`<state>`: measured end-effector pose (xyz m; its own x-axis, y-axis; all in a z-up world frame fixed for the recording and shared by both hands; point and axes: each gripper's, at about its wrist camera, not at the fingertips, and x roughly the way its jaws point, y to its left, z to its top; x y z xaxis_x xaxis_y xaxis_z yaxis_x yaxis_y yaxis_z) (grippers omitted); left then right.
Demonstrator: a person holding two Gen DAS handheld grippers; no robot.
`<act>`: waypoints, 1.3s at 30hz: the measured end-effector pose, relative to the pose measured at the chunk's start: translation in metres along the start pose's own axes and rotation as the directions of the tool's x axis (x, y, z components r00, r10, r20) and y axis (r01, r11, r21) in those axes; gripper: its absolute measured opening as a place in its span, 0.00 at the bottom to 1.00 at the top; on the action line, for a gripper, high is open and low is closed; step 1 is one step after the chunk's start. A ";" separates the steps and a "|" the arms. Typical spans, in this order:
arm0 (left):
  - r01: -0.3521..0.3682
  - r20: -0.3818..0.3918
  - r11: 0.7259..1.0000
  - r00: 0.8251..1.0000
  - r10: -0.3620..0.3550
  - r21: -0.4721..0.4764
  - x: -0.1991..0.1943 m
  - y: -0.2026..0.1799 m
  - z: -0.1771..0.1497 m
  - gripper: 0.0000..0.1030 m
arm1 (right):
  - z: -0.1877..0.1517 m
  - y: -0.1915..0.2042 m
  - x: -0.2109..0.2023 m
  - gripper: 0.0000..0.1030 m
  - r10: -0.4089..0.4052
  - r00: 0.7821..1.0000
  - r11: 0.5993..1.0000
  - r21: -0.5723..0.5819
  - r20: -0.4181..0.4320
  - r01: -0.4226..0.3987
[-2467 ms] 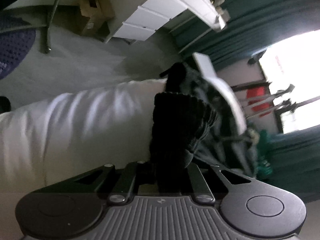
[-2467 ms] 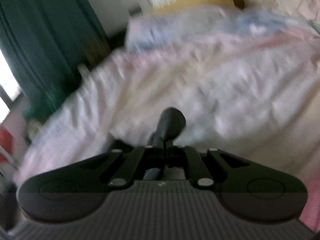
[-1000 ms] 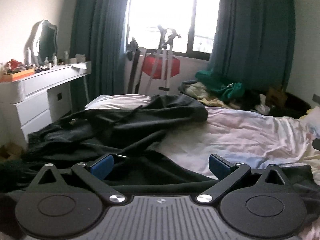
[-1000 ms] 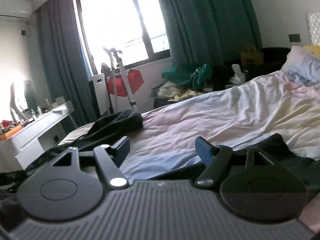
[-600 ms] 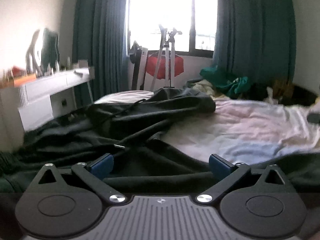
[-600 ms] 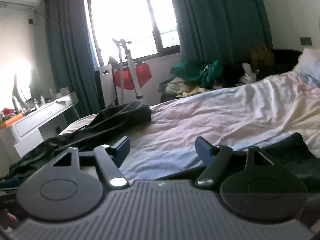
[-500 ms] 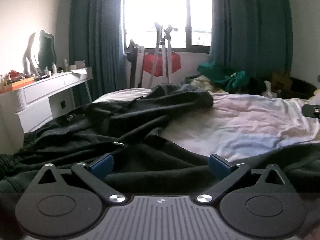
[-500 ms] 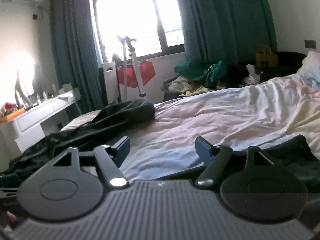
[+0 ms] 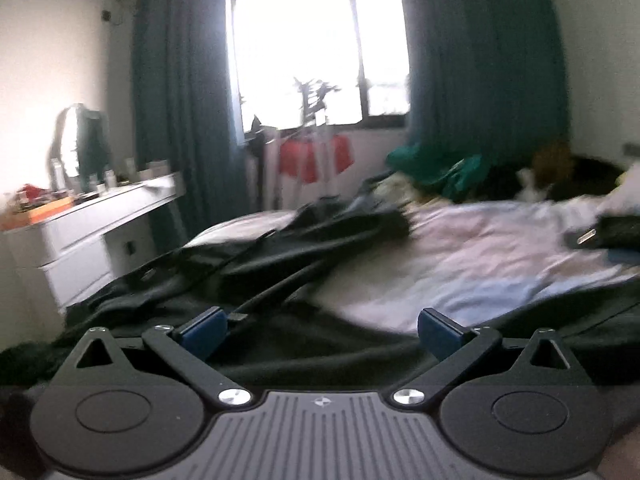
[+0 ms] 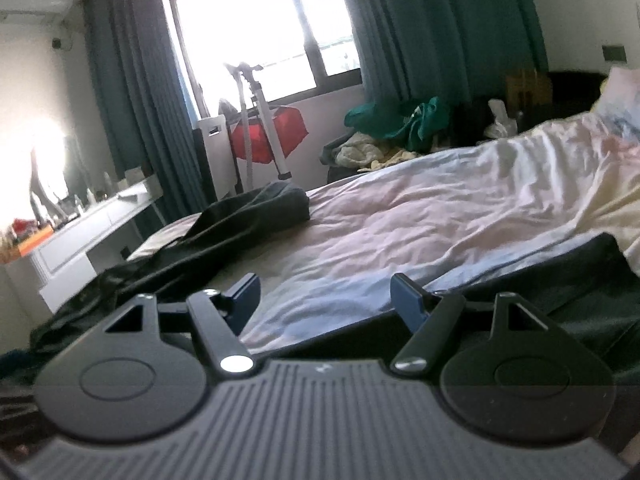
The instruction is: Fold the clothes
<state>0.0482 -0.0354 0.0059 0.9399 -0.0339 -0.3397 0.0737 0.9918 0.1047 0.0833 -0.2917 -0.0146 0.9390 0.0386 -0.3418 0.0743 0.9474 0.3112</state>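
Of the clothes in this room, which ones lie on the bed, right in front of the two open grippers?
The black garment, spread across the bed sheet with its near edge under both grippers. The green clothes are heaped beyond the bed, by the curtain.

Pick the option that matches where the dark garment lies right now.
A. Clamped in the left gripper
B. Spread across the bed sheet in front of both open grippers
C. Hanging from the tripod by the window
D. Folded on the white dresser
B: the dark garment lies rumpled over the bed sheet, while the left gripper and the right gripper are both open with nothing between their fingers.
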 end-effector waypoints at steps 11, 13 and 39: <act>0.037 0.052 0.993 0.998 -0.031 -0.111 0.035 0.048 0.007 1.00 | 0.041 0.020 0.138 0.73 0.056 0.994 0.972 0.231 -0.095 -0.032; 0.025 0.065 0.994 0.998 -0.018 -0.108 0.048 0.054 -0.008 1.00 | 0.040 0.026 0.181 0.73 0.076 0.990 0.954 0.297 -0.121 -0.037; 0.008 -0.043 0.896 0.999 -0.030 -0.443 0.151 0.118 -0.055 1.00 | 0.072 0.103 0.393 0.12 -0.123 0.992 0.936 0.334 0.023 0.108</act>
<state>0.1802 0.0830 -0.0846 0.9221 -0.0580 -0.3825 -0.0746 0.9435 -0.3229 0.4840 -0.2016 -0.0526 0.9301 -0.0855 -0.3572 0.2835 0.7855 0.5501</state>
